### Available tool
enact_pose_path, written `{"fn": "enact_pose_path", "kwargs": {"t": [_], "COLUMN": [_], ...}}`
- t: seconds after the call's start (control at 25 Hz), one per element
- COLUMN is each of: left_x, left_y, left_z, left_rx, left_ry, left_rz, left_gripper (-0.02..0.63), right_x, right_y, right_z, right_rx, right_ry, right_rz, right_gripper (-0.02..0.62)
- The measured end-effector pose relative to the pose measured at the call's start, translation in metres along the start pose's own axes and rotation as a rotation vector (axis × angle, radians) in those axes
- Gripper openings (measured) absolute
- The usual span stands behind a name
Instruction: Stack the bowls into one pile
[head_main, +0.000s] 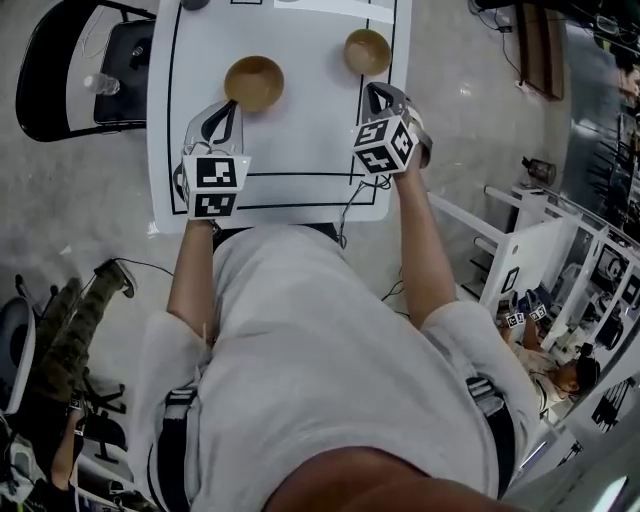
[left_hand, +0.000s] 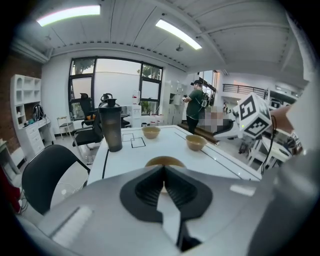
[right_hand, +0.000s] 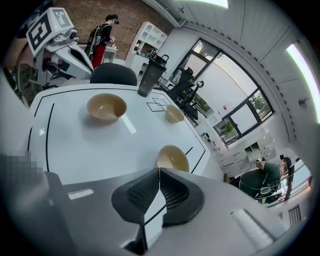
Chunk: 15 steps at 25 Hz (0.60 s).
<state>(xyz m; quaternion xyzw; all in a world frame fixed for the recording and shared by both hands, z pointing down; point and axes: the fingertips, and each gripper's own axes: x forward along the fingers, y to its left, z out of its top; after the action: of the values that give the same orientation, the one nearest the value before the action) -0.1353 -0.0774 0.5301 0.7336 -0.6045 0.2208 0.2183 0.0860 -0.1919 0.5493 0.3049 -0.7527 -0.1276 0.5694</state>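
Observation:
Three tan bowls stand apart on the white table (head_main: 300, 140). In the head view the larger bowl (head_main: 254, 83) lies just beyond my left gripper (head_main: 232, 104), and a smaller bowl (head_main: 367, 51) lies just beyond my right gripper (head_main: 377, 88). The left gripper view shows the near bowl (left_hand: 165, 161) right behind the shut, empty jaws (left_hand: 162, 167), with two bowls (left_hand: 195, 142) (left_hand: 151, 132) farther off. In the right gripper view the near bowl (right_hand: 172, 157) sits past the shut, empty jaws (right_hand: 159, 170); the large bowl (right_hand: 106, 107) and the far bowl (right_hand: 174, 113) lie beyond.
A dark tall bottle (left_hand: 111, 125) stands on the table's far left part. A black chair (head_main: 90, 70) with a water bottle (head_main: 103, 84) is left of the table. White shelving (head_main: 530, 250) is to the right. A person (left_hand: 194, 107) stands in the background.

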Motion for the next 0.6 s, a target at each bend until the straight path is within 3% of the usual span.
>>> {"fn": "enact_pose_path", "kwargs": {"t": [0.44,0.6], "left_x": [0.004,0.006], "left_y": [0.007,0.008], "left_z": [-0.008,-0.012], "left_rx": [-0.020,-0.035], "left_ry": [0.037,0.039], "left_rz": [0.029,0.032], "left_gripper": [0.002,0.002], "right_x": [0.038,0.049], "right_y": [0.001,0.004], "right_z": [0.005,0.002], "right_rx": [-0.139,-0.178], "right_ry": [0.037,0.065], "right_rz": [0.018,0.029], "right_gripper": [0.014,0.054]}}
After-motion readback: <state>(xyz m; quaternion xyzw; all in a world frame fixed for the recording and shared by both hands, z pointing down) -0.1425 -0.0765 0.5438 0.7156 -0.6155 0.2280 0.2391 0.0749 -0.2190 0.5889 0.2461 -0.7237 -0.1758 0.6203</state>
